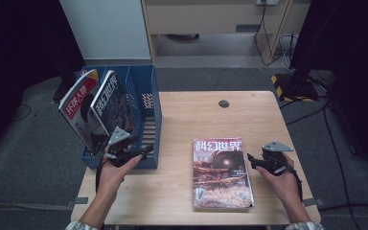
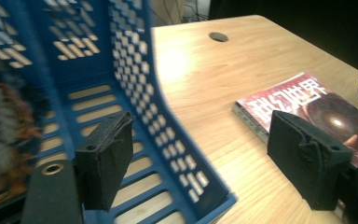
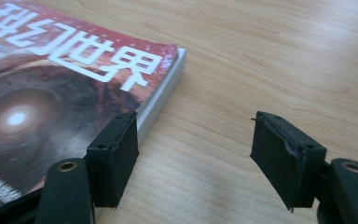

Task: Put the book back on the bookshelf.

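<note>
Resting flat on the counter (image 1: 182,191), the magazine (image 1: 222,173) lay just left of the right tool (image 1: 253,161), whose released jaws gripped nothing. The left tool (image 1: 143,152) hung released and empty at the blue file rack (image 1: 146,103), well left of that magazine.

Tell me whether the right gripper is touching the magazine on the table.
Cannot tell. In the right gripper view the right gripper stands open; one jaw overlaps the edge of the magazine, neither contact nor gap plain.
</note>
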